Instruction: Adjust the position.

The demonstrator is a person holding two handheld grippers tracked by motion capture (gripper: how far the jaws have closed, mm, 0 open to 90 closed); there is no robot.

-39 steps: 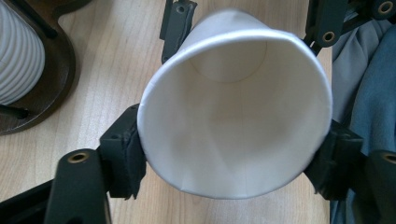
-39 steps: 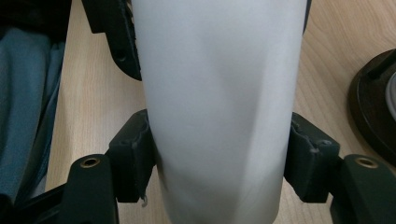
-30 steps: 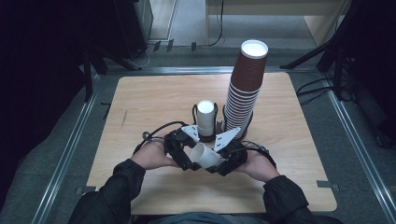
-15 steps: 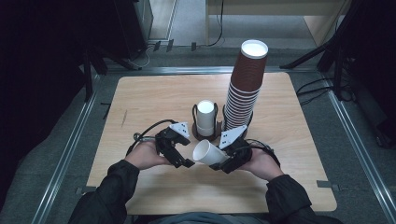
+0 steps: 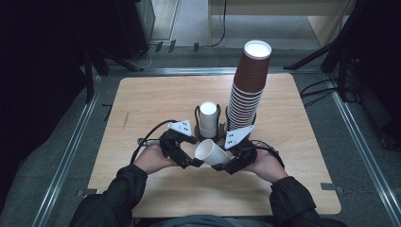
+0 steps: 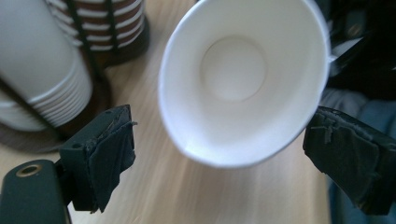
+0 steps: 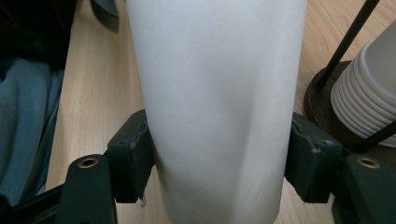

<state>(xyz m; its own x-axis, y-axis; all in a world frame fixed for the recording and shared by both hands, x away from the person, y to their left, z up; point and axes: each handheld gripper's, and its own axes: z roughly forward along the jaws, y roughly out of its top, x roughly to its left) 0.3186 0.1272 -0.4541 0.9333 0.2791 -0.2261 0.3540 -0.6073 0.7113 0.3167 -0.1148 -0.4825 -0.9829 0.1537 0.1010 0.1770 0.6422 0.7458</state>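
High view shows the left gripper (image 5: 191, 163) has just let go and backed off with jaws spread, leaving the white cup (image 5: 211, 152) pinched sideways by the right gripper (image 5: 226, 165) above the surface (image 5: 142, 104), separated and ready for the holder (image 5: 208, 120).
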